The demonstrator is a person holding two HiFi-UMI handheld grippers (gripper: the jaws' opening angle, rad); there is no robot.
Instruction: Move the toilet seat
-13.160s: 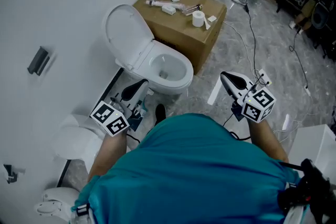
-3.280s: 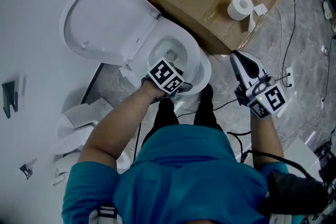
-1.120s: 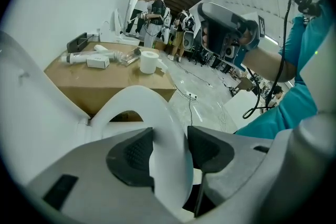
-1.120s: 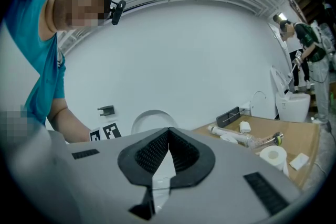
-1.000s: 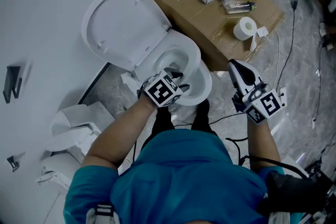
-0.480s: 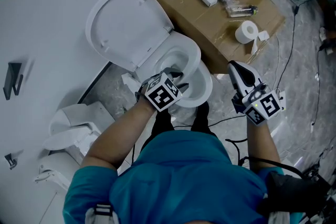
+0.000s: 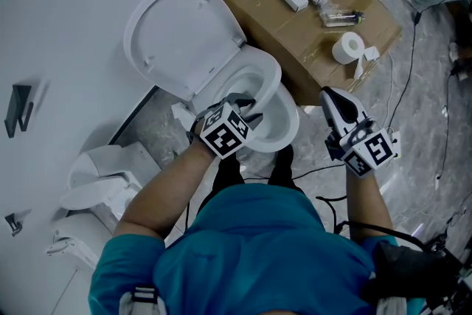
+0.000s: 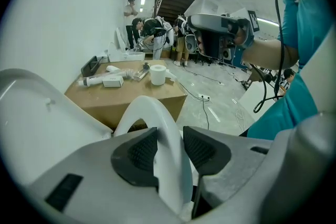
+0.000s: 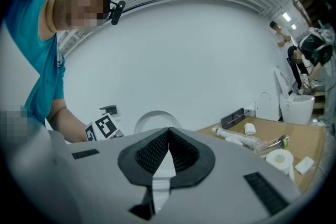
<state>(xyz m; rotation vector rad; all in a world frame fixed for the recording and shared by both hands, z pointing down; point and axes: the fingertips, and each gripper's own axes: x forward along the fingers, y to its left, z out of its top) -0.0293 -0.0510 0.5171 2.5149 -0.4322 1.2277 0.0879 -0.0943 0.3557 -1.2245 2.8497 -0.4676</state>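
Two grippers, one engaged. The left gripper [image 7: 247, 104] is at the near edge of the toilet bowl [image 7: 254, 81], its jaws closing across the front arc of the toilet seat [image 7: 286, 118]. In the left gripper view the white ring [image 8: 157, 118] fills the gap, and both pads appear to meet its faces.

The seat lies over the bowl. Its long axis runs from this front arc to the hinge at the bowl's far side, where the lid [image 7: 181, 37] stands raised, so any swing pivots there. The left gripper is the nearer.

The right gripper [image 7: 330, 97] hangs to the right of the bowl, clear of it, jaws pressed together on nothing.

The bowl shows only its white interior. Beyond the bowl, a cardboard box [image 7: 295, 33] carries a paper roll [image 7: 346, 48] and small fittings.
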